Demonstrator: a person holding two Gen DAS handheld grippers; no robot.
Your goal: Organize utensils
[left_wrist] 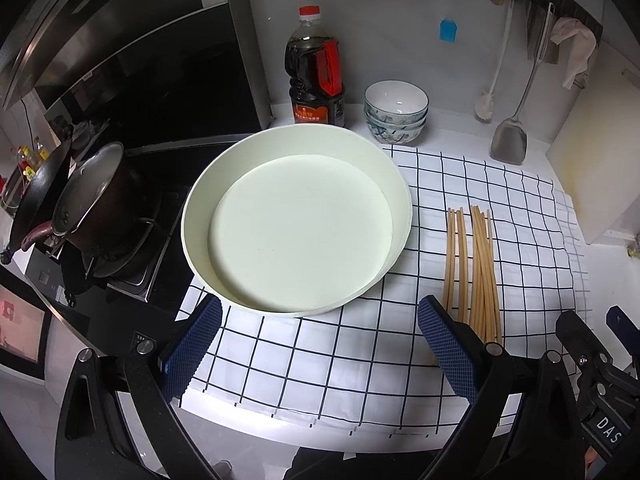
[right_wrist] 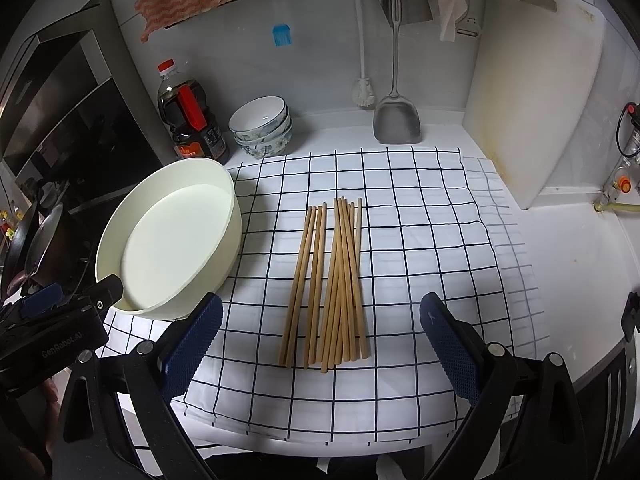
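Observation:
Several wooden chopsticks (right_wrist: 332, 280) lie in a loose bundle on the white checked cloth (right_wrist: 420, 240); they also show in the left wrist view (left_wrist: 476, 268). A round cream tray (left_wrist: 296, 216) with a low wall sits empty at the cloth's left edge, also in the right wrist view (right_wrist: 172, 236). My left gripper (left_wrist: 320, 344) is open and empty, just in front of the tray. My right gripper (right_wrist: 320, 344) is open and empty, hovering in front of the near ends of the chopsticks.
A soy sauce bottle (left_wrist: 316, 68), stacked bowls (left_wrist: 396, 110), a metal spatula (right_wrist: 396, 120) and a brush (right_wrist: 364, 92) stand along the back wall. A white cutting board (right_wrist: 532, 92) leans at the right. A stove with a pot (left_wrist: 96, 204) is at the left.

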